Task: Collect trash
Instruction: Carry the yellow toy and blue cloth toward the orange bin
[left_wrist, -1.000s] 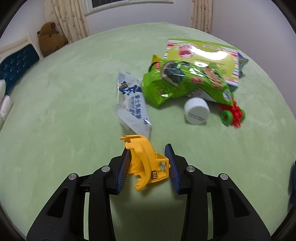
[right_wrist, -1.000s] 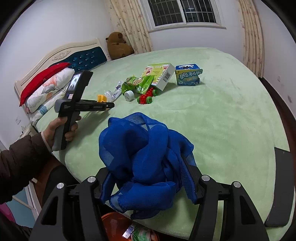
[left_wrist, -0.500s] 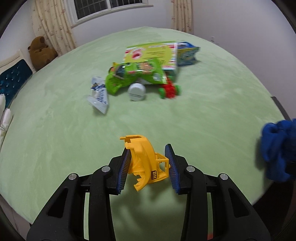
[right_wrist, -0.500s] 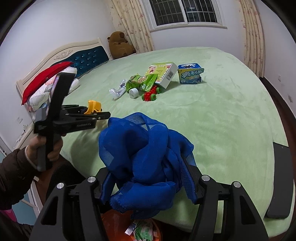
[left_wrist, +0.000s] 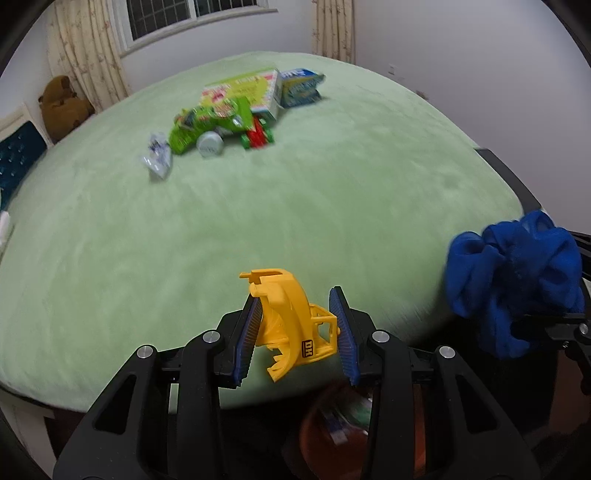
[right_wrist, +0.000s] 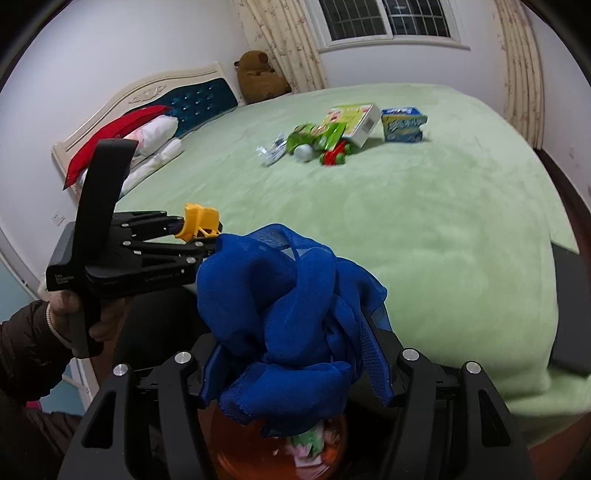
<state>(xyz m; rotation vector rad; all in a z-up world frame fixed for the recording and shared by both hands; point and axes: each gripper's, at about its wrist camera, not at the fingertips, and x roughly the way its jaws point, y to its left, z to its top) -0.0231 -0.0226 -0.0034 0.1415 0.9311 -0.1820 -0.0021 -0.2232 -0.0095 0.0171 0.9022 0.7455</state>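
Observation:
My left gripper (left_wrist: 295, 325) is shut on a yellow plastic toy part (left_wrist: 291, 325) and holds it over the near edge of the green bed (left_wrist: 258, 221); it also shows in the right wrist view (right_wrist: 201, 221). My right gripper (right_wrist: 295, 354) is shut on a bunched blue cloth (right_wrist: 291, 314), also seen in the left wrist view (left_wrist: 513, 284). An orange bin (right_wrist: 280, 454) with wrappers inside sits on the floor below both grippers; it also shows in the left wrist view (left_wrist: 332, 428).
Far across the bed lie a clear wrapper (left_wrist: 157, 158), a green snack bag (left_wrist: 207, 123), a white cap (left_wrist: 209, 144), a red-green toy (left_wrist: 258, 136), a green box (left_wrist: 247, 92) and a blue box (left_wrist: 300, 86). Pillows (right_wrist: 147, 136) and a teddy bear (right_wrist: 260, 75) are by the headboard.
My left gripper has pulled back from the trash pile to the bed's near edge with the yellow part, ending beside the right gripper above the bin. The right gripper has barely moved.

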